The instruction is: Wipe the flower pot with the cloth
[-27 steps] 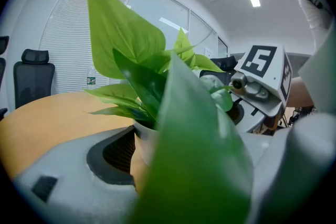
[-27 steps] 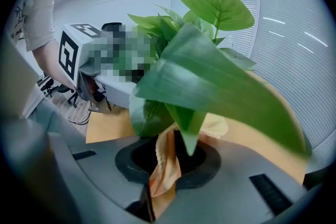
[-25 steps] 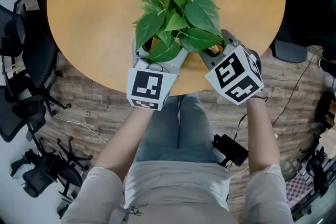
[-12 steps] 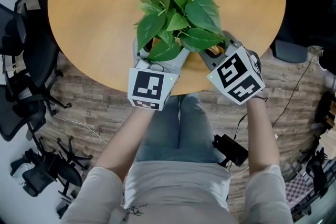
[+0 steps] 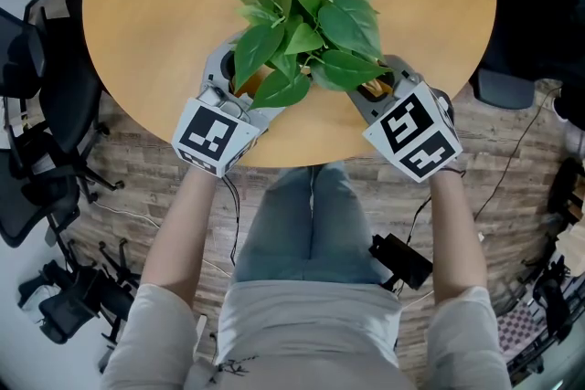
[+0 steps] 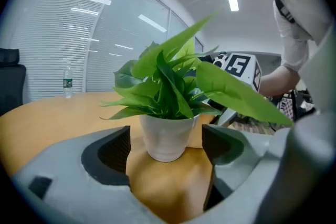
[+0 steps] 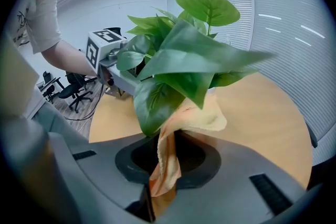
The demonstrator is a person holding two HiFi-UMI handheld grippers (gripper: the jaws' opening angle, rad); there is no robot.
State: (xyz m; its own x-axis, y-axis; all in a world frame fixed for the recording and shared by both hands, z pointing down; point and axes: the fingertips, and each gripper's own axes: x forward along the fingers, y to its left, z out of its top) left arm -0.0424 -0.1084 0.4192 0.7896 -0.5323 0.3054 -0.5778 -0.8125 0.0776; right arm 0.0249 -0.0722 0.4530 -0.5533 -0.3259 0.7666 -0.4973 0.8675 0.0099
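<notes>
At the 6 o'clock edge of the round wooden surface [image 5: 155,5], nearest the person, stands the white flower pot [image 6: 164,134], upright, its green leaves [image 5: 306,14] spreading over it and hiding most of it in the head view. The left tool [image 6: 166,150] comes in from the plant's 8 o'clock. Its 2 jaws stand wide apart and have just been opening further. In the left gripper view the pot sits in the gap between the dark pads [image 6: 116,147], clear of both, with bare wood showing on each side. The right tool [image 7: 156,191] lies at the plant's 4 o'clock, angled down toward the pot. Its jaws are clamped together on the orange-yellow cloth [image 7: 202,115], which rises out of them in a twisted strip and opens into a soft fold under the leaves, close against the plant. A water bottle [image 6: 67,81] stands well apart at the surface's far side.
</notes>
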